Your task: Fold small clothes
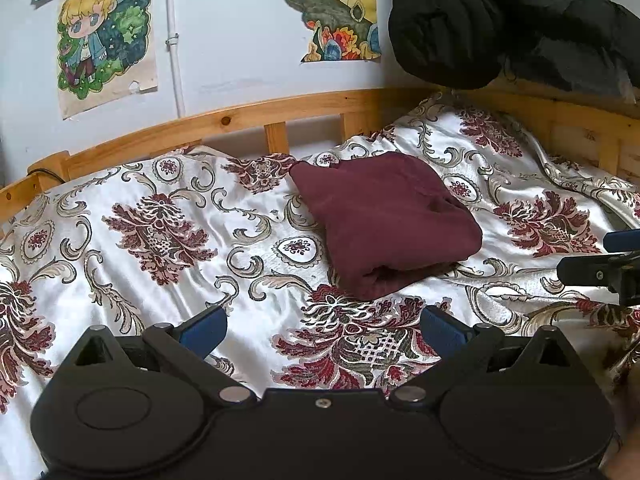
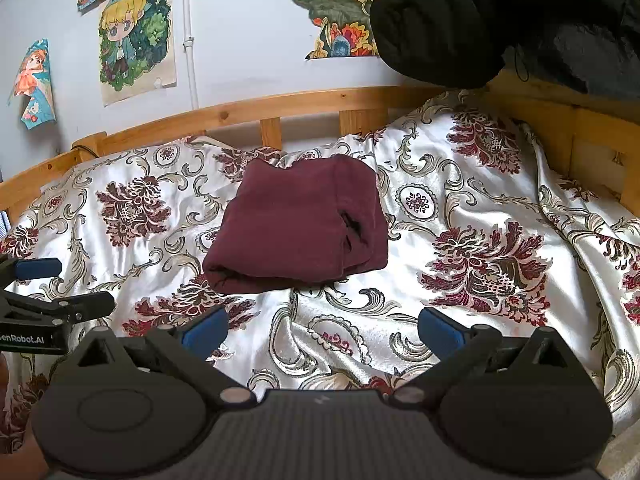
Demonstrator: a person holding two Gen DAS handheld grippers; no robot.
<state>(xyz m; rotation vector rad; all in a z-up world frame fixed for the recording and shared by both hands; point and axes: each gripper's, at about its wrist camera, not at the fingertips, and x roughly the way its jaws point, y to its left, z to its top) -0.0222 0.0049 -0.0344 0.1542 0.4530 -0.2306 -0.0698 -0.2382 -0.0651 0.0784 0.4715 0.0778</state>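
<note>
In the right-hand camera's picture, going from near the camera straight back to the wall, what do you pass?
Right claw → patterned bedspread → folded maroon garment → wooden bed rail → wall with drawings.

Both wrist cameras sit low over the bed's near edge, facing its far wooden rail (image 1: 256,110) and the wall. The left view looks from further left. Both share the folded maroon garment (image 1: 384,224) mid-bed, nearer the far rail, and the wall posters (image 2: 136,36).
</note>
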